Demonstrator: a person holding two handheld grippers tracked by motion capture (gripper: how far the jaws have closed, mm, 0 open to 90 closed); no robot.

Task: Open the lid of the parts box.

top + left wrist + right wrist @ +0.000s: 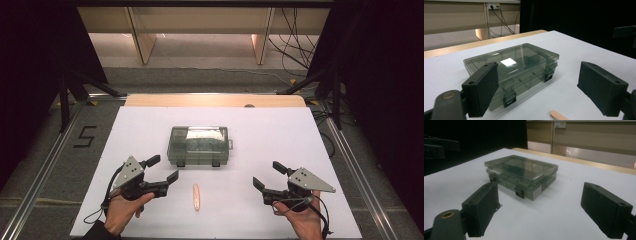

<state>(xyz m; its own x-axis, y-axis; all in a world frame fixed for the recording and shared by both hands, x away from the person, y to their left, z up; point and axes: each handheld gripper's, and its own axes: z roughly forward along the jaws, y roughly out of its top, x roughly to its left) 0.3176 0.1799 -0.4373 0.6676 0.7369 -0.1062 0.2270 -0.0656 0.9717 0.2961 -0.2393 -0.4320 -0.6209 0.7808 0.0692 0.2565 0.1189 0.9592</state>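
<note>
High view: the desk (150,125) carries a white sheet. A smoke-tinted plastic compartment box (199,145) lies flat near the centre of the desk, lid shut, with two latches on its near edge. A wooden stick (196,196) lies just in front of the box, apart from it, running roughly front to back. The left gripper (162,168) sits at the lower left, held in a hand; its fingers stand wide apart with nothing between them. The right gripper (269,176) sits at the lower right, held in the other hand; its fingers likewise stand wide apart and hold nothing. The stick lies between the two grippers, well apart from the right one and nearer the left one.

Left gripper view: both black fingers (482,90) frame the box, which lies ahead on the white surface. The end of the stick enters at the bottom edge, between the fingers but clear of them.

Right gripper view: the fingers (482,207) are spread, with bare sheet between them. The box lies ahead; a small label on its side wall is probably printed, but is too small to read
</note>
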